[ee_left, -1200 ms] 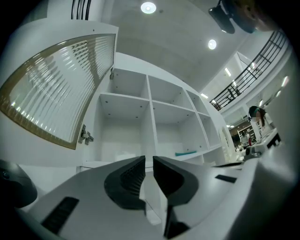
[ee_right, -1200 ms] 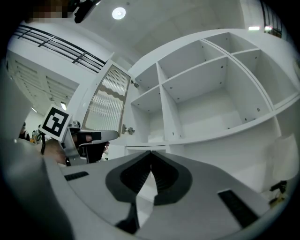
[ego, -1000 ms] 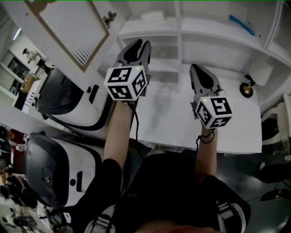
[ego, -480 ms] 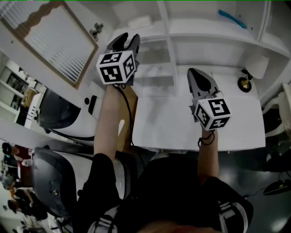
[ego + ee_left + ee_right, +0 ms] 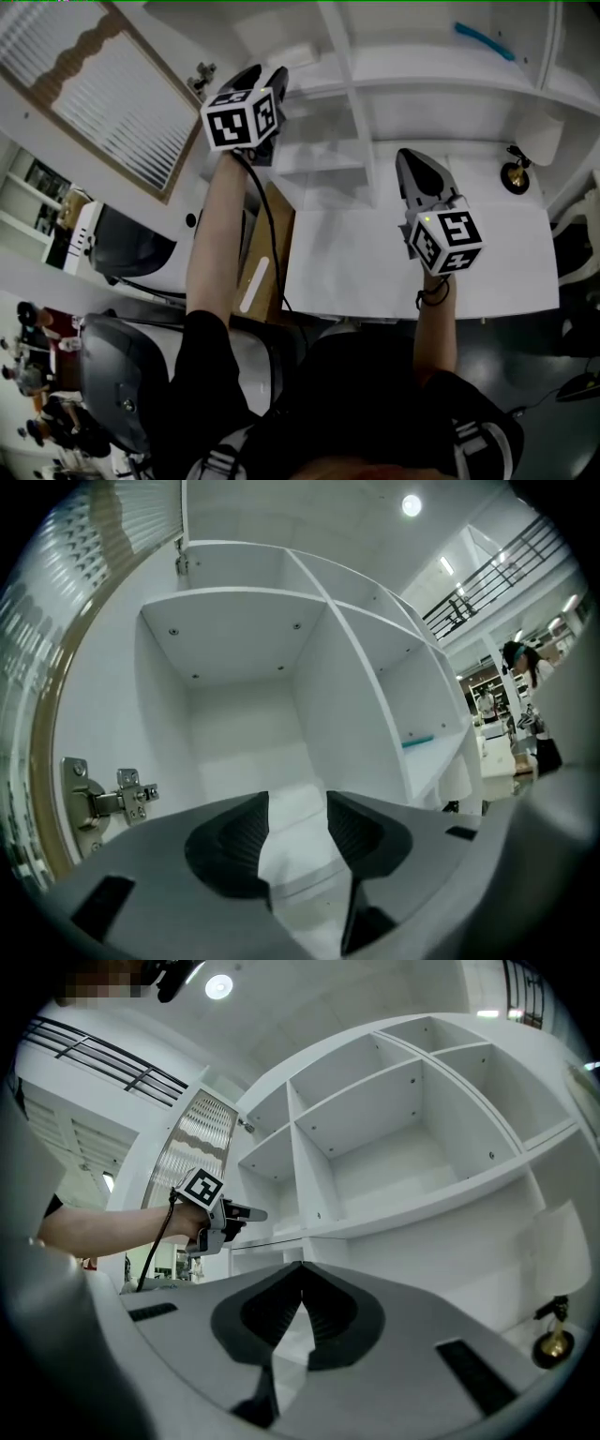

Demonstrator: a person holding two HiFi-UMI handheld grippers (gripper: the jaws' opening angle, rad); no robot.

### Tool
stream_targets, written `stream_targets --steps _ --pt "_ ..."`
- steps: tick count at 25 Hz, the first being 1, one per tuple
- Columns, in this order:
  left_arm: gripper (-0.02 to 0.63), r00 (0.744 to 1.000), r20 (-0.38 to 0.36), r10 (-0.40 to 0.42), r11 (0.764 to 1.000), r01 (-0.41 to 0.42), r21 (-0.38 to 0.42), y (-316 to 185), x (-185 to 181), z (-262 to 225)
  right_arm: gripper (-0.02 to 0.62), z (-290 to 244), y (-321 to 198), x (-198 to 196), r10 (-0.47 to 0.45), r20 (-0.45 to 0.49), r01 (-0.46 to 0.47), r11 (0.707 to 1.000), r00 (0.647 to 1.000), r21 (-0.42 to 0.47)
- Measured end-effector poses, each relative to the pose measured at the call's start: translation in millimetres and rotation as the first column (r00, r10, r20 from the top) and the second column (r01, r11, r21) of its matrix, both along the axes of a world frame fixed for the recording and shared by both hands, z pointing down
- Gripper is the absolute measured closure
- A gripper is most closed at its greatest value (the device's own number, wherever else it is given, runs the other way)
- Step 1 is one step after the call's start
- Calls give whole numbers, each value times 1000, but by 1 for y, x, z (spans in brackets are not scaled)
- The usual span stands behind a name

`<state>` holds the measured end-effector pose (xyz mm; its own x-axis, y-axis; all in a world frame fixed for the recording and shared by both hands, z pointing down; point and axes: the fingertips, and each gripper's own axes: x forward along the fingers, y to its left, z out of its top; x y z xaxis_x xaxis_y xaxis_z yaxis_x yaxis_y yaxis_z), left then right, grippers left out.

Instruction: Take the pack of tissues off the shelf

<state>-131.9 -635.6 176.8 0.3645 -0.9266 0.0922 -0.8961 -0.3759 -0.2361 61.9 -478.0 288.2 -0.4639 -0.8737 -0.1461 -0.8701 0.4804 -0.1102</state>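
I am counting two grippers, one pack of tissues (image 5: 300, 54) and one shelf (image 5: 422, 67). The left gripper (image 5: 263, 75) is pointing into the leftmost compartment. Its jaws have just been opening and are standing wide apart, with nothing pressed between the pads. The pack is lying on the compartment floor just ahead of the fingers, showing through their gap. The right gripper (image 5: 405, 156) is hovering over the white table (image 5: 487, 272) – jaws closed on nothing.

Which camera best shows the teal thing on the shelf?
The head view: the teal strip lies full length on a shelf. The left gripper view catches only a short end of the strip. The right gripper view does not show it.
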Motion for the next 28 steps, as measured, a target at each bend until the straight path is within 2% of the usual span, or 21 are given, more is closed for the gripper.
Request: stream_targets --steps 3,10,16,21,26,28 --pt "417 1000 2 1 999 -1 -38 -14 -4 2 575 1 -5 2 6 10 -6 1000 1000 0" --pt "419 996 84 -23 993 33 -115 -43 -17 9 575 6 -16 3 17 20 -17 1000 1000 -13" --pt "419 991 132 32 984 -8 -179 -60 -15 15 575 13 -26 9 35 31 -34 999 999 -33" --pt "419 982 187 -10 976 50 -213 -75 -29 17 575 17 -32 16 52 40 -50 998 998 -43" --pt "419 979 193 57 962 -2 -274 -80 -23 23 575 15 -35 21 69 45 -68 997 997 -40" --pt "419 978 201 61 959 -2 -282 -84 -22 25 575 15 -36 24 76 49 -74 997 996 -39"
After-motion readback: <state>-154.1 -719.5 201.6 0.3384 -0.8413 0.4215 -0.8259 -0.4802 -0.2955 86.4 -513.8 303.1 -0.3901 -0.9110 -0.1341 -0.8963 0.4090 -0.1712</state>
